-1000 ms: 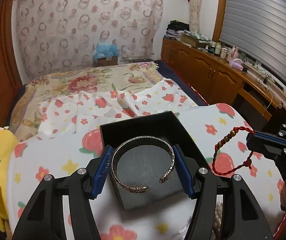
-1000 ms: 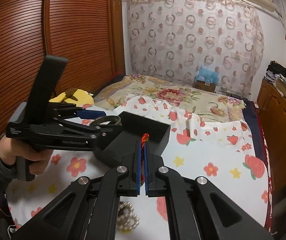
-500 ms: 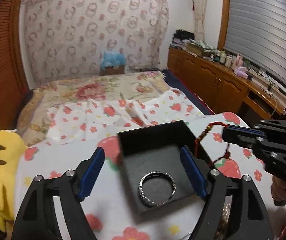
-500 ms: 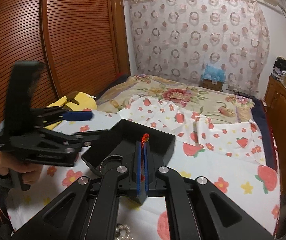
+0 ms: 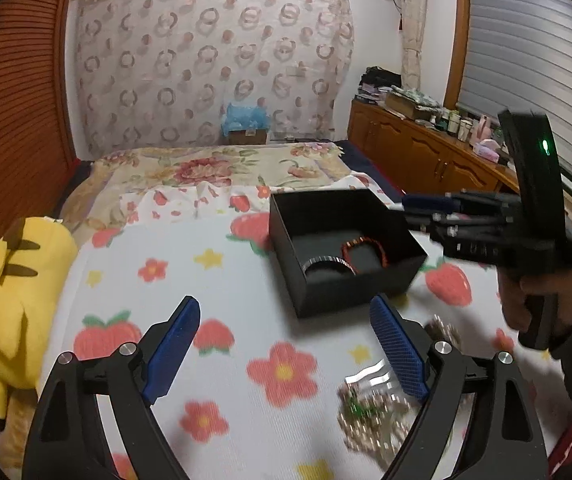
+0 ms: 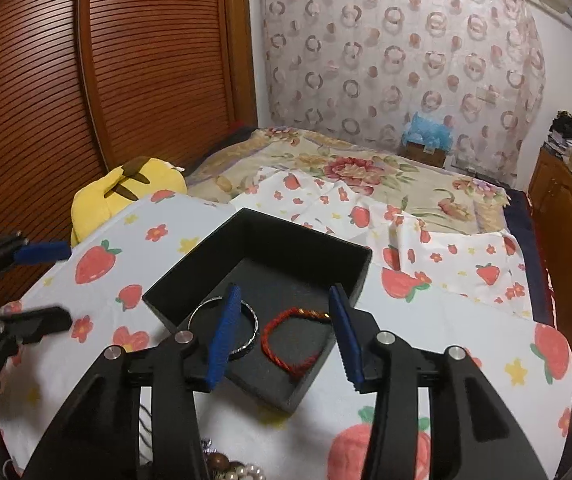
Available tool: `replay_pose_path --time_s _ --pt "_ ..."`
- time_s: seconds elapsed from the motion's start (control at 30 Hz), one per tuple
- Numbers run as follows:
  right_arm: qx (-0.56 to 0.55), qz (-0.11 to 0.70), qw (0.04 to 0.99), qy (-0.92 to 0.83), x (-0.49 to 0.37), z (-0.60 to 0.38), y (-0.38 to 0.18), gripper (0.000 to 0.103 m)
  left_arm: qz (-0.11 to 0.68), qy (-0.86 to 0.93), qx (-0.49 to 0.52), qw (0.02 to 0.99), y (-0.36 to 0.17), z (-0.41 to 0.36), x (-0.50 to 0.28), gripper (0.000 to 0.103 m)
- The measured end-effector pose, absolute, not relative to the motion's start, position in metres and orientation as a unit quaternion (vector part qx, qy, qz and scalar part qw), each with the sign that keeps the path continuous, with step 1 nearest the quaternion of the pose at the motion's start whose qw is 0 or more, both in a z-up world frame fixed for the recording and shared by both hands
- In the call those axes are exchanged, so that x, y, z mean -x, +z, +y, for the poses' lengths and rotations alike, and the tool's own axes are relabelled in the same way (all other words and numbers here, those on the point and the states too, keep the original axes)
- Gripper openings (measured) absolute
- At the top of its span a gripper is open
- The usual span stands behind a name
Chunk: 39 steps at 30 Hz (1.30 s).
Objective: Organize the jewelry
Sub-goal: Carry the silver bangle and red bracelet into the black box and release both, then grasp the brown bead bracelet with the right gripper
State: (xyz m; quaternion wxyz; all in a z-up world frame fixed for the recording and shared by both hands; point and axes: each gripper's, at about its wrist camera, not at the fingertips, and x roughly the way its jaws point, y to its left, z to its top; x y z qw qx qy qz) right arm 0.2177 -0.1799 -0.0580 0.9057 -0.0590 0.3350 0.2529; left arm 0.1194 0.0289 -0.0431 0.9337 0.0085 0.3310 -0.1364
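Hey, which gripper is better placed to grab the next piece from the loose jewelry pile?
Probably left. The left gripper points at the blanket beside the jewelry pile, jaws opening and empty. The right gripper is over the black box.

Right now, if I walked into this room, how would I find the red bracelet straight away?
Look at the bed with the strawberry-print sheet, then at the open black box standing on it. Two bracelets lie on its dark lining: the red bracelet is the thin braided cord loop, beside the silver bangle, which is stiff, shiny metal.
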Motion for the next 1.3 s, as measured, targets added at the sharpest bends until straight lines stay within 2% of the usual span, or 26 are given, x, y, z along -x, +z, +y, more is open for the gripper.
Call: replay_pose_path --time_s 0.3,0.53,0.63,0.8,0.87,1.07,1.2,1.3 --pt "0.056 0.340 0.908 0.237 -0.156 -0.204 -0.053 0.048 0.328 -0.146 -0.027 0.933 -0.053 0.017 -0.071 0.084" --pt "0.047 0.372 0.889 0.263 -0.110 -0.200 -0.077 0.031 0.333 -0.153 -0.024 0.930 -0.060 0.011 -0.052 0.084" --pt "0.040 0.387 0.880 0.274 -0.096 -0.193 -0.089 0.030 0.340 -0.154 -0.019 0.928 -0.066 0.009 -0.044 0.084" --pt "0.046 0.400 0.874 0.272 -0.093 -0.181 -0.099 0.029 0.348 -0.152 -0.017 0.925 -0.075 0.009 -0.037 0.084" --pt "0.046 0.406 0.872 0.270 -0.097 -0.178 -0.102 0.024 0.354 -0.151 -0.015 0.923 -0.078 0.011 -0.036 0.084" --pt "0.056 0.416 0.869 0.262 -0.108 -0.170 -0.103 0.022 0.365 -0.160 -0.014 0.917 -0.083 0.011 -0.035 0.083" --pt "0.058 0.437 0.861 0.255 -0.120 -0.165 -0.112 0.022 0.371 -0.166 -0.014 0.914 -0.085 0.006 -0.036 0.076" --pt "0.044 0.443 0.856 0.264 -0.126 -0.165 -0.115 0.018 0.372 -0.167 -0.012 0.913 -0.086 0.005 -0.036 0.076"
